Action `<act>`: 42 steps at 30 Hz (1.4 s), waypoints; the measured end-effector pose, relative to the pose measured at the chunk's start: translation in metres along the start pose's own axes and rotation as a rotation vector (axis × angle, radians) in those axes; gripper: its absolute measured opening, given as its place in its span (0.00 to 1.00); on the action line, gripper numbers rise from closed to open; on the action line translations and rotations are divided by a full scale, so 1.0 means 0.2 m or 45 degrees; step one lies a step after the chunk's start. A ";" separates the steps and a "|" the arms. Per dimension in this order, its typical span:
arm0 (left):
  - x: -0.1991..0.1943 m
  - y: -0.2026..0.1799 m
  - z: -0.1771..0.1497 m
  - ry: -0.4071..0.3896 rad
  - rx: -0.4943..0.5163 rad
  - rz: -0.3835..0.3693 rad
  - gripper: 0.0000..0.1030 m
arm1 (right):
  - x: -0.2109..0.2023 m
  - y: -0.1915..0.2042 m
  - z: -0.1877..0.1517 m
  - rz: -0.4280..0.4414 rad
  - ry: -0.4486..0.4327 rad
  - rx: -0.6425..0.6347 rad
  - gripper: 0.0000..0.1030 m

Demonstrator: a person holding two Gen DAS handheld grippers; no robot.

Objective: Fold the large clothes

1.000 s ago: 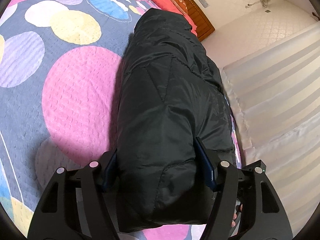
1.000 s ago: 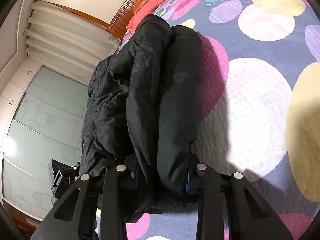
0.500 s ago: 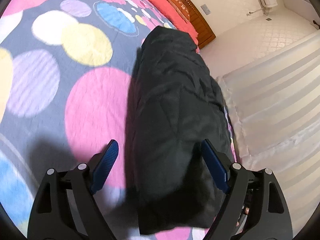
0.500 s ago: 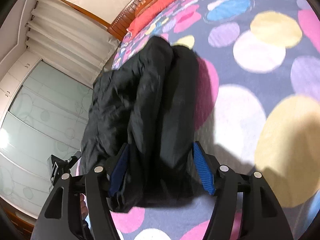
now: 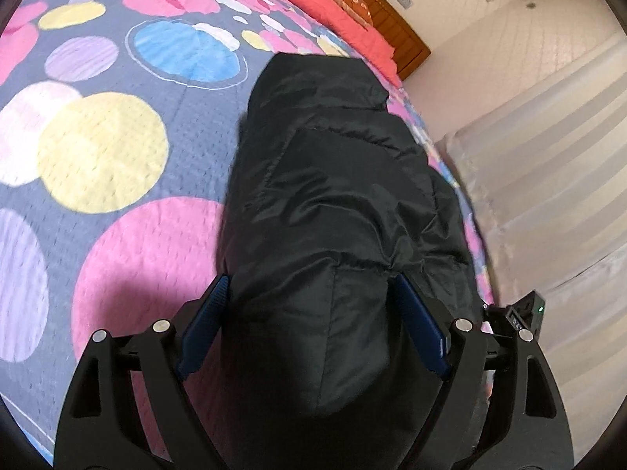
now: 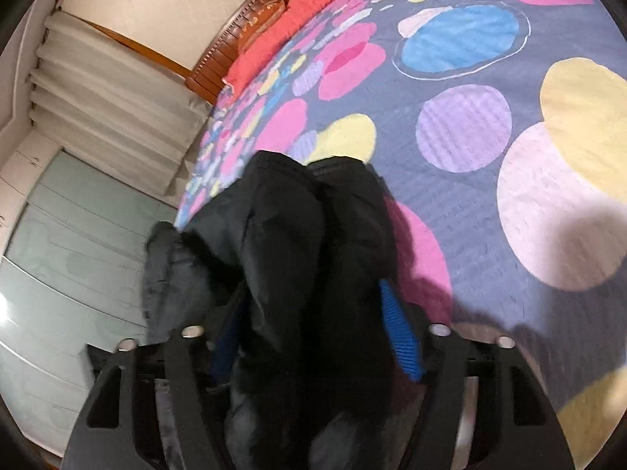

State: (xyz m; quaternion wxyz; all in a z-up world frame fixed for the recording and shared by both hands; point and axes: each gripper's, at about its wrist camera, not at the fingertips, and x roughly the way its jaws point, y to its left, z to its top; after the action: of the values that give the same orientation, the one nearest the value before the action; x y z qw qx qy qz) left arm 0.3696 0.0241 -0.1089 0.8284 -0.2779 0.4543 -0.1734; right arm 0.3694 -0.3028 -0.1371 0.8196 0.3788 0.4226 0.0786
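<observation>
Between the blue pads of the left gripper [image 5: 311, 325] sits the bulky black padded jacket [image 5: 337, 203]; half a second ago these jaws stood clear, now they hug its folded end again. The right gripper [image 6: 313, 337] is closing on the other end. Both slant downward over the dotted quilt [image 5: 117, 149], so another fold looks likely.

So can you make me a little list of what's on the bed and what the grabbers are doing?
garment: black puffer jacket, folded into a long bundle
lying on: bedspread with coloured circles
far end: red pillows, wooden headboard
left hand-held gripper: jacket between its jaws
right hand-held gripper: jaws closing, jacket between them
</observation>
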 end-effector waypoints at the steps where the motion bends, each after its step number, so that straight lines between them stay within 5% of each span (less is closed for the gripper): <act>1: 0.01 -0.01 0.00 -0.001 0.012 0.015 0.81 | 0.02 -0.02 0.00 -0.009 0.010 0.009 0.50; 7: 0.07 -0.01 -0.01 0.008 0.013 0.057 0.80 | 0.07 -0.05 -0.03 -0.038 0.021 0.011 0.43; 25: 0.06 -0.01 -0.05 -0.015 0.022 0.061 0.82 | 0.07 -0.01 -0.05 -0.087 -0.002 0.009 0.47; 42: -0.09 -0.09 -0.11 -0.083 0.089 0.196 0.90 | -0.23 0.05 -0.17 -0.188 -0.116 0.003 0.51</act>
State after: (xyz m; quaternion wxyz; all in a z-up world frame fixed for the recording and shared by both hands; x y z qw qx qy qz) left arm 0.3404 0.0127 -0.0967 0.8628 -0.2186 0.4408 -0.1159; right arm 0.3166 -0.2969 -0.1142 0.8411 0.3506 0.4119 0.0001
